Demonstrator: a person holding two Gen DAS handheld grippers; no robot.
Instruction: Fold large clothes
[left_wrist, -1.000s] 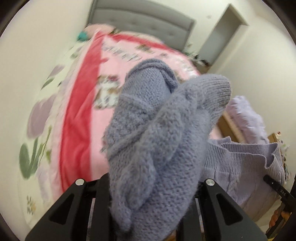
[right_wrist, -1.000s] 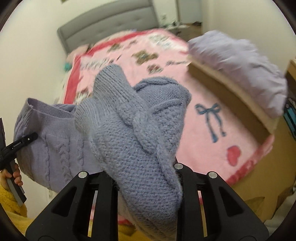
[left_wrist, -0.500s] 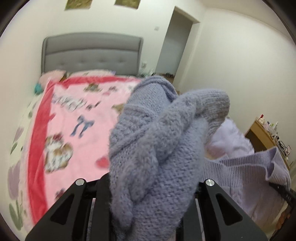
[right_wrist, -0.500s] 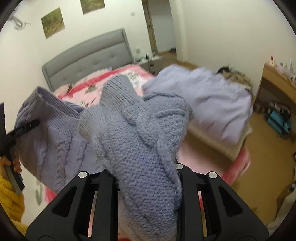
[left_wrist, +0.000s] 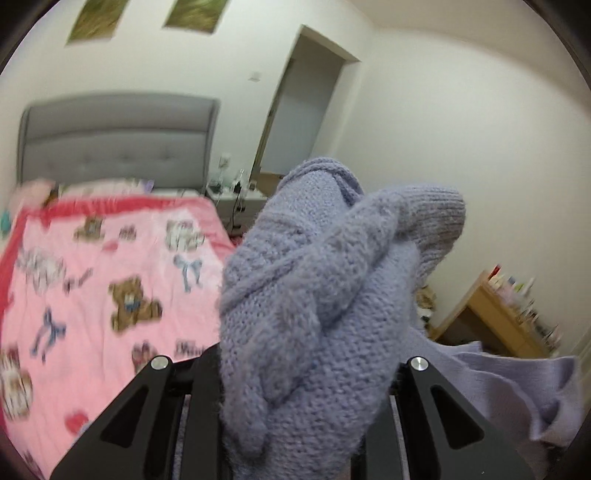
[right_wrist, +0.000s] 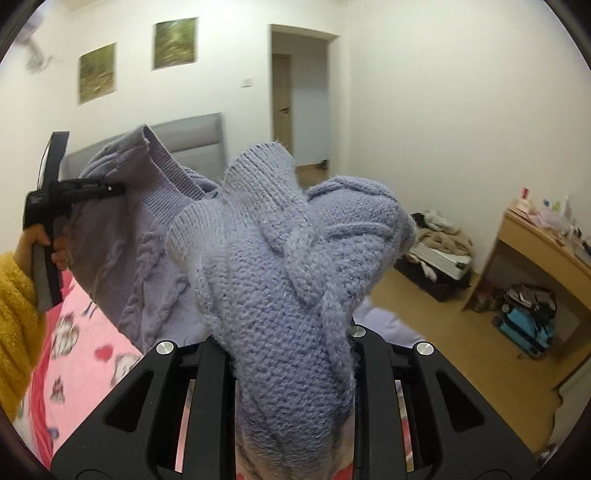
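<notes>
Sweater (left_wrist: 317, 317): lavender-blue chunky knit, cable pattern, ribbed cuff or hem edges visible. In the left wrist view a bunched wad fills centre frame, its ribbed end curling toward the upper right; more of the fabric is draped at lower right. In the right wrist view a second wad (right_wrist: 291, 266) fills the centre, and the paler cable-knit body is stretched toward the left of frame.

Change vs 0.5 s ago: both cameras are tilted higher. In the left view the wall pictures (left_wrist: 144, 18) and doorway (left_wrist: 299, 103) are now seen, and the pink bear-print blanket (left_wrist: 92, 288) has dropped to the lower left. In the right view the lavender pile from mid frame is mostly gone from sight, and the floor and wooden desk (right_wrist: 546, 243) are exposed at right. The grasped wads are unchanged in shape.

Sweater vs tool: the left gripper (left_wrist: 295, 398) is clamped on the wad, its jaws pressed against the knit on both sides, with fabric bulging up and forward above the fingers (left_wrist: 207, 406). The right gripper (right_wrist: 291, 373) is likewise closed on its wad, knit pinched between the inner fingers (right_wrist: 214, 387). At left of the right view, the left gripper is seen side-on (right_wrist: 92, 190), held by a hand in a yellow sleeve (right_wrist: 18, 314), with the sweater's ribbed edge at its tip. The garment is held in the air between both tools, above the blanket.
</notes>
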